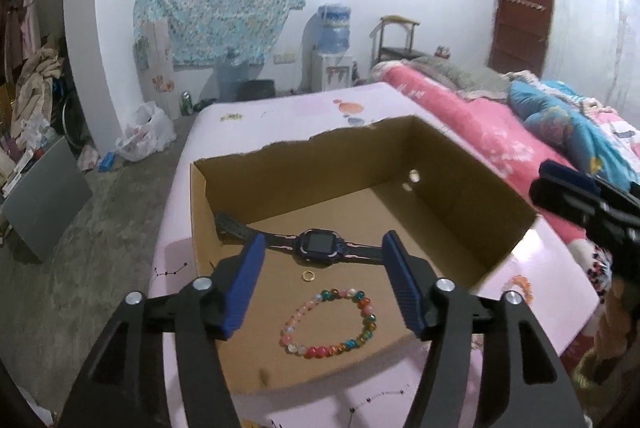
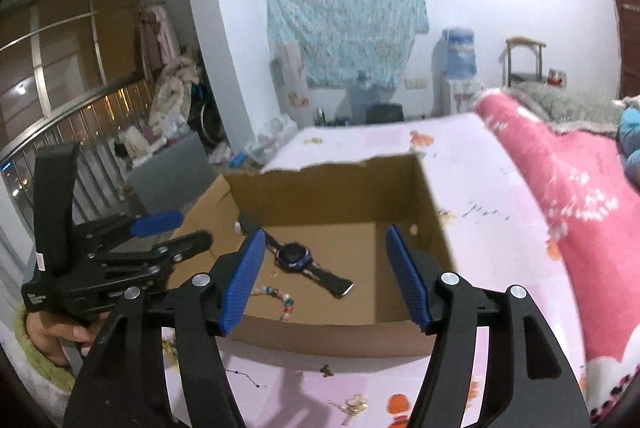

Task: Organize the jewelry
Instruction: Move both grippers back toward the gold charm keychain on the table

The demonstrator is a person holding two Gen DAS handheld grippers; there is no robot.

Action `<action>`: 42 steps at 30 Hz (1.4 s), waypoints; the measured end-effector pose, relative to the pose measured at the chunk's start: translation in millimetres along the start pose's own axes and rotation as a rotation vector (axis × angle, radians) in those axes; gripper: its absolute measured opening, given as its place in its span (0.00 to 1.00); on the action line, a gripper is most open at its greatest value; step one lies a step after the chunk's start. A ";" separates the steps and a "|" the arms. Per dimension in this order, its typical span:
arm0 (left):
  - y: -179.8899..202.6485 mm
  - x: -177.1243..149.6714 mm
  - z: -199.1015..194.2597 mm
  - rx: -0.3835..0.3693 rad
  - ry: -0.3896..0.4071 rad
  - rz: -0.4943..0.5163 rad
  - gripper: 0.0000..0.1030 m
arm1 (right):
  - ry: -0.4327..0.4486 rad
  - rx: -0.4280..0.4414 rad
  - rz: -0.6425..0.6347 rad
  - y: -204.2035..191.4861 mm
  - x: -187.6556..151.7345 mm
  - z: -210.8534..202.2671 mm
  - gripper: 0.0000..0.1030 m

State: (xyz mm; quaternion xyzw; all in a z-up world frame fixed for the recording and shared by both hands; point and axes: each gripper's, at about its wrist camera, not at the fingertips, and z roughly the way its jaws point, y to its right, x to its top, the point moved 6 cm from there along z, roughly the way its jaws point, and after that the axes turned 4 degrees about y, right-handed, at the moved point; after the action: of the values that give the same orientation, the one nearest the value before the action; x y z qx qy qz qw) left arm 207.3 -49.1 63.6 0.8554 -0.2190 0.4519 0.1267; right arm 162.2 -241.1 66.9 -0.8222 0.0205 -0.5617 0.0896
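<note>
An open cardboard box [image 1: 472,163] stands on a pink table [image 1: 280,115]. On the box floor lie a dark smartwatch [image 1: 320,246], a small gold ring [image 1: 308,275] and a bracelet of coloured beads [image 1: 332,324]. My left gripper [image 1: 324,239] hangs open over the near part of the box, with nothing between its blue pads. My right gripper [image 2: 325,232] is open and empty too, in front of the box's [image 2: 320,187] near wall. The right wrist view shows the watch [image 2: 294,255], part of the bracelet [image 2: 280,298] and the left gripper [image 2: 176,232] at the box's left side.
A bed with a pink blanket [image 1: 460,107] runs along the table's right side. A small orange beaded piece [image 1: 520,286] lies on the table right of the box, and a bunch of keys [image 2: 352,404] near the front edge. A hand [image 2: 52,340] holds the left gripper.
</note>
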 end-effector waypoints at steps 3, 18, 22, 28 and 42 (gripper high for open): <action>5.4 -5.6 -19.0 -0.033 0.027 0.019 0.64 | 0.025 -0.001 0.007 9.7 -1.2 -18.2 0.61; 67.6 -93.9 -24.9 -0.254 -0.088 0.088 0.66 | -0.244 -0.048 0.129 29.0 -101.4 -14.8 0.60; 82.4 -109.2 3.1 -0.245 -0.135 0.132 0.57 | -0.286 -0.057 0.129 23.0 -124.1 -12.0 0.58; 92.0 -119.0 43.9 -0.242 -0.199 0.146 0.35 | -0.322 -0.043 0.157 18.6 -138.5 -9.3 0.54; 103.0 -130.9 61.8 -0.211 -0.218 0.259 0.12 | -0.319 -0.047 0.168 25.6 -142.1 -6.8 0.53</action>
State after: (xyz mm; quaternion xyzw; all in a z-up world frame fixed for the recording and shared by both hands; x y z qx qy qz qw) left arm 136.4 -130.5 -77.5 0.8458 -0.3859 0.3439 0.1323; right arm 105.3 -248.0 -65.7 -0.8982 0.0875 -0.4140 0.1190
